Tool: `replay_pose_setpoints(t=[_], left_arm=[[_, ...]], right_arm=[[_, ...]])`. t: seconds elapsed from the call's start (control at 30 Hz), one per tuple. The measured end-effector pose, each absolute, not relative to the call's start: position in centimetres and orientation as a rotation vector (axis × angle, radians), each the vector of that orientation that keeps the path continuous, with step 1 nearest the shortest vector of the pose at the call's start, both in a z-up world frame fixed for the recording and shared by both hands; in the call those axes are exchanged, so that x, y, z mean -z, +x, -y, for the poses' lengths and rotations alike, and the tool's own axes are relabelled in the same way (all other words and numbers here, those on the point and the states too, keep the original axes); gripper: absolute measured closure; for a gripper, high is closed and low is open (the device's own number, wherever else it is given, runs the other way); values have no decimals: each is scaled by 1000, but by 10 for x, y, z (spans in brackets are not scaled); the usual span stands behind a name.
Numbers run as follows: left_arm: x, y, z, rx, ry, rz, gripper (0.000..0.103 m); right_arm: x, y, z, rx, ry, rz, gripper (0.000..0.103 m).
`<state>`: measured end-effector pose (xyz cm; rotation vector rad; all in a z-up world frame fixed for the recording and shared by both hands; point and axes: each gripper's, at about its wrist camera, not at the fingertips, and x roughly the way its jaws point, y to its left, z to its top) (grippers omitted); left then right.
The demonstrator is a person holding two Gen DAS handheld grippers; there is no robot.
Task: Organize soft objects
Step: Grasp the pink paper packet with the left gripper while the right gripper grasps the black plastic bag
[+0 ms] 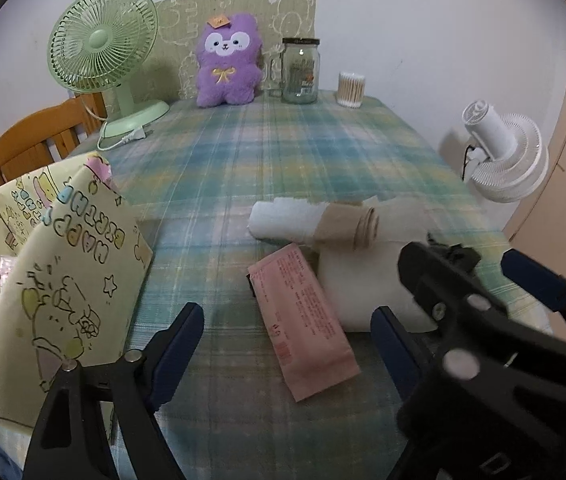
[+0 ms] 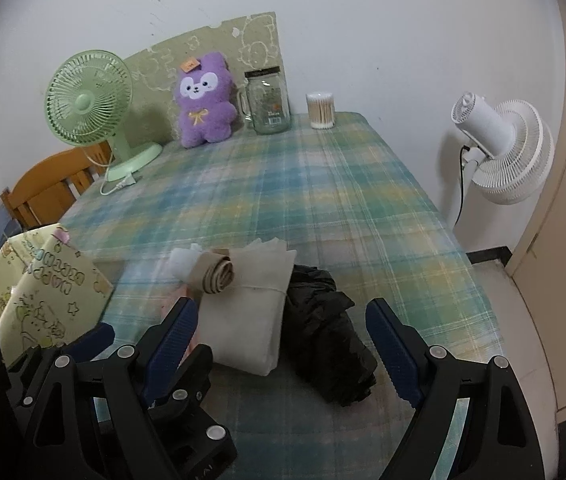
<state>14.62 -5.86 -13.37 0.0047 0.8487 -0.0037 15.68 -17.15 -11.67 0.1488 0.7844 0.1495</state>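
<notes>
Left wrist view: left tool (image 1: 287, 340) spread over the flat pink paper packet (image 1: 303, 320) — approach step; next, lower and pinch. Right tool (image 2: 279, 344) spread beside it, above the crumpled black plastic bag (image 2: 323, 344).

Left gripper (image 1: 287, 330) open above plaid tablecloth (image 1: 283, 168); pink packet (image 1: 303, 320) lies between its fingers, untouched. Beyond: white rolled cloth (image 1: 283, 222), beige roll (image 1: 349, 226). Printed birthday bag (image 1: 55, 264) at left. Right gripper (image 1: 463, 280) enters from right.

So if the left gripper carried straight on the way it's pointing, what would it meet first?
Most likely the pink packet, which lies flat on the plaid tablecloth between the open jaws of the left gripper. Depth is unclear, so it might land on the cloth just short of it.
</notes>
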Motion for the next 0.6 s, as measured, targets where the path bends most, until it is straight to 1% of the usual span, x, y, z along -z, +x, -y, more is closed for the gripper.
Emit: replay_pose_setpoints(t=[0.13, 0.3, 0.37, 0.43, 0.47, 0.6], left_arm=[[139, 150, 58, -13, 27, -866, 27], [144, 152, 57, -25, 59, -878, 44], [148, 153, 56, -30, 68, -897, 54], [150, 153, 55, -22, 66, -896, 56], [149, 153, 55, -13, 68, -898, 62], [149, 149, 62, -14, 98, -892, 64]], right_arm=[[124, 161, 171, -151, 152, -806, 15], [132, 165, 168, -156, 153, -824, 15], [134, 166, 167, -152, 149, -826, 15], [135, 167, 167, -153, 145, -827, 15], [135, 167, 168, -151, 146, -827, 15], [136, 165, 172, -145, 157, -830, 15]])
